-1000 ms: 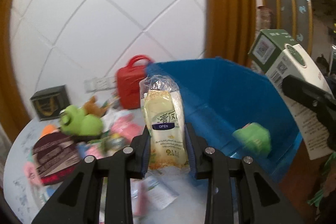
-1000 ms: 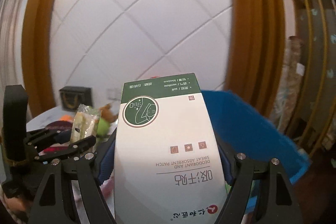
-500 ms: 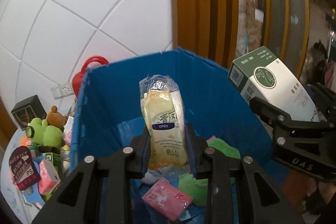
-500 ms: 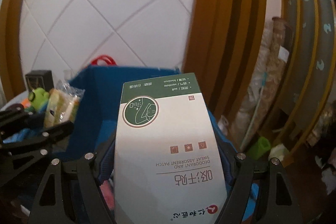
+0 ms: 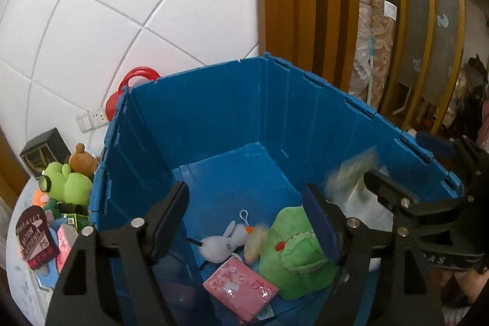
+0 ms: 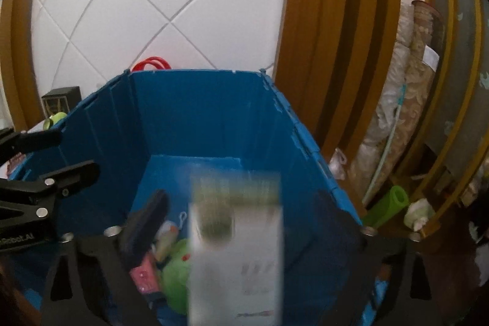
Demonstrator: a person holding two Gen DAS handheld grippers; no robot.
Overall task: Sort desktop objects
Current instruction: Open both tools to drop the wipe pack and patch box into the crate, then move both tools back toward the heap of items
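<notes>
Blue crate (image 5: pixel 214 118): directly below and ahead of both your grippers, open-topped, set as the drop point for sorted items.

Left gripper (image 5: pixel 244 213): jaws just opened, nothing between them; a blurred yellowish packet (image 5: pixel 255 242) is dropping below it among the green plush (image 5: pixel 293 258), white plush (image 5: pixel 220 243) and pink pack (image 5: pixel 240 286).

Right gripper (image 6: pixel 241 222): jaws just spread wide; the white-and-green box (image 6: pixel 235 249) falls free between them, blurred.

Clearance: crate walls rise close on your left and right, so lift straight up. More clutter waits on the surface (image 5: pixel 18 271) to your left.

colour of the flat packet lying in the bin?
Pink packet, floral print; left wrist view shows it best.
</notes>
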